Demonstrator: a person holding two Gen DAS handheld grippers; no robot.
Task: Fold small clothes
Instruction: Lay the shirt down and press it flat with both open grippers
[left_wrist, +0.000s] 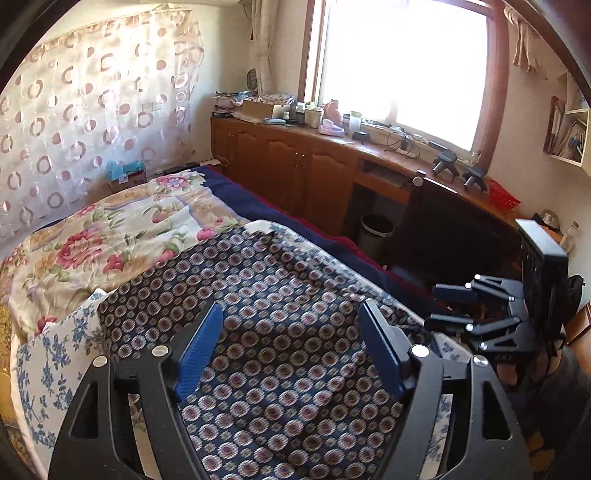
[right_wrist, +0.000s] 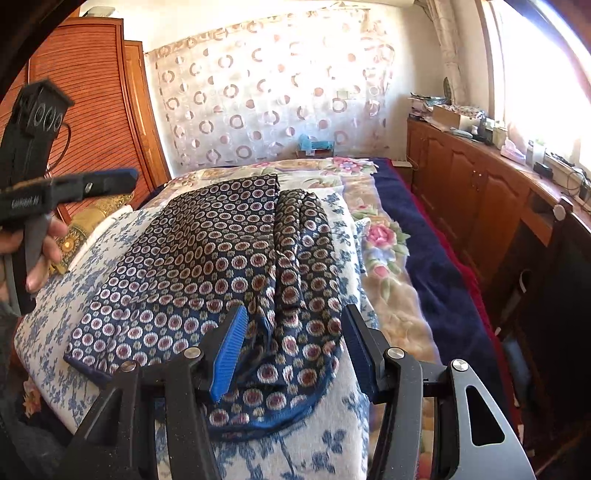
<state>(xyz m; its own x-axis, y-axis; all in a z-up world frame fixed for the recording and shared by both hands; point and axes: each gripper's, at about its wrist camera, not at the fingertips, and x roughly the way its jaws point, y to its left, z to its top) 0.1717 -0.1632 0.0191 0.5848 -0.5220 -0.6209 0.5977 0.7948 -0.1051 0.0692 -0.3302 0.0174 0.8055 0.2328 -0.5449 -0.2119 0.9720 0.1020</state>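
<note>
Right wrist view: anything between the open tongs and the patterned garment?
Nothing: the right tongs stand open directly over the patterned garment, whose rumpled near edge shows in the gap. Contact unclear.

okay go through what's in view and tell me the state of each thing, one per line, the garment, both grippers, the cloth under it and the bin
patterned garment: lying on the bed, partly folded, right side bunched.
left gripper: open, above the garment, holding nothing.
right gripper: open, over the bunched edge, holding nothing.
blue floral cloth: spread under the garment.
waste bin: upright on the floor.
</note>
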